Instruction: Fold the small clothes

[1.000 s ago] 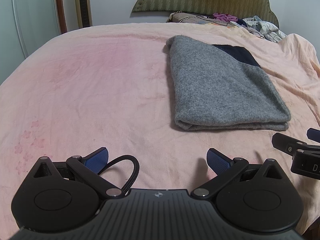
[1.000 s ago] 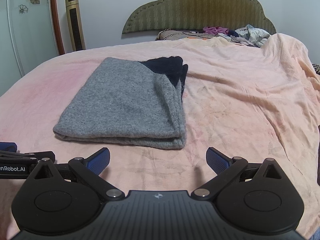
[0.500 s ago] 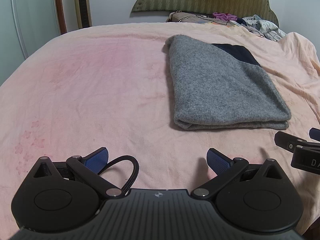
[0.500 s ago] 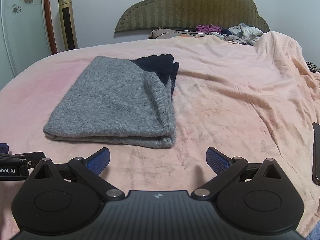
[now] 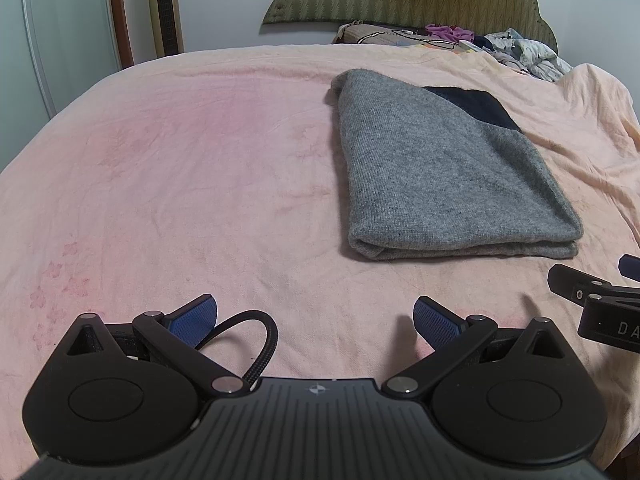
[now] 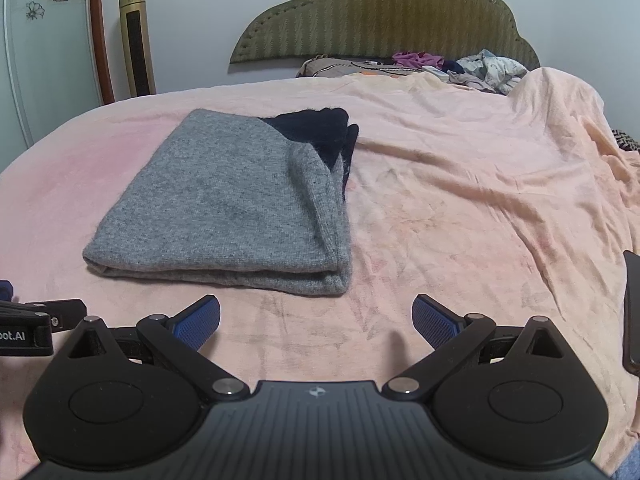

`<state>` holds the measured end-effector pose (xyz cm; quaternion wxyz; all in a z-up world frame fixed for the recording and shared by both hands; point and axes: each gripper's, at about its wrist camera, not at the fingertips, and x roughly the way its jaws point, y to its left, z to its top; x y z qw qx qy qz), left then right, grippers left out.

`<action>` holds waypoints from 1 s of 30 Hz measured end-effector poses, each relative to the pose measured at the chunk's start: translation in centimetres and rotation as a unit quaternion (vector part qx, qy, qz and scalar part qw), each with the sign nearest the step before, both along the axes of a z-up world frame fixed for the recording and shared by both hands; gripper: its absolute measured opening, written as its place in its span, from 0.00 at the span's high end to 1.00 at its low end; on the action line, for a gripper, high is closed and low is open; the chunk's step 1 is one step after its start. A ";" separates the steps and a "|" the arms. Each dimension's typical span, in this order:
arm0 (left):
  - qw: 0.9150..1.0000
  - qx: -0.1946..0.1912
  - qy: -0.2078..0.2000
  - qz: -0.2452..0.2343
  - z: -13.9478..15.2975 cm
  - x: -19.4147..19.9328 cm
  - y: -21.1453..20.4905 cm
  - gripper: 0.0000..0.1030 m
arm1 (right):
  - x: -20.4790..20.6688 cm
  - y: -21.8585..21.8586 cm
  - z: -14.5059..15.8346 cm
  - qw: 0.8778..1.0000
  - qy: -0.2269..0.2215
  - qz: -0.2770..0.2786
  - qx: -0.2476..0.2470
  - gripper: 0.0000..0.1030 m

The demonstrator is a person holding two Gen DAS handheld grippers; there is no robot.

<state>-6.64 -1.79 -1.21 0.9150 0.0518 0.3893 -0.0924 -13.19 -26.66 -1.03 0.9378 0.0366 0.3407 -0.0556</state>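
Sweater [image 5: 452,176], grey knit with a dark navy patch at its far end, lay on the pink bedspread [image 5: 168,184] as a flat, layered rectangle, its doubled edge facing the tools. That tidy stack suggested the folding of this garment was essentially done; no sleeve or hem trailed out of it in either view.

Going from the left, the left tool [image 5: 315,320] hung low over bare bedspread, its blue pads spread wide with nothing between them, the sweater lying ahead and to its right, apart from the pads. A black cable loop [image 5: 256,340] curled beside its left finger. Next came the sweater itself, in the middle of the bed. To its right, the right tool [image 6: 316,318] also hovered near the front edge of the bed, pads spread and empty, the folded edge just ahead and slightly to its left, not touching.

At the head of the bed, against the green headboard [image 6: 384,12], a heap of loose clothes [image 6: 472,66] remained unfolded. By that sign, more garments were probably left to fetch and fold.
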 end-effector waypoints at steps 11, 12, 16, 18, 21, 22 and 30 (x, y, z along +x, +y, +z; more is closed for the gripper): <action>1.000 0.002 0.001 -0.002 -0.1 0.0 0.0 0.00 | 0.1 0.0 -0.2 1.000 0.000 -0.003 -0.010 0.00; 1.000 0.002 0.001 -0.002 -0.1 0.0 0.0 0.00 | 0.1 0.0 -0.2 1.000 0.000 -0.003 -0.011 0.00; 1.000 0.002 0.001 -0.002 -0.1 0.0 0.0 0.00 | 0.1 0.1 -0.2 1.000 0.000 -0.003 -0.016 0.00; 1.000 0.002 0.001 -0.002 -0.1 0.0 0.0 0.00 | 0.1 0.1 -0.2 1.000 0.000 -0.003 -0.016 0.00; 1.000 0.002 0.001 -0.002 -0.1 0.0 0.0 0.00 | 0.1 0.1 -0.2 1.000 0.001 -0.003 -0.015 0.00; 1.000 0.002 0.001 -0.002 -0.1 0.0 0.0 0.00 | 0.1 0.1 -0.3 1.000 0.001 -0.003 -0.015 0.00; 1.000 0.002 0.001 -0.002 -0.1 0.0 0.0 0.00 | 0.1 0.0 -0.3 1.000 0.003 -0.002 -0.010 0.00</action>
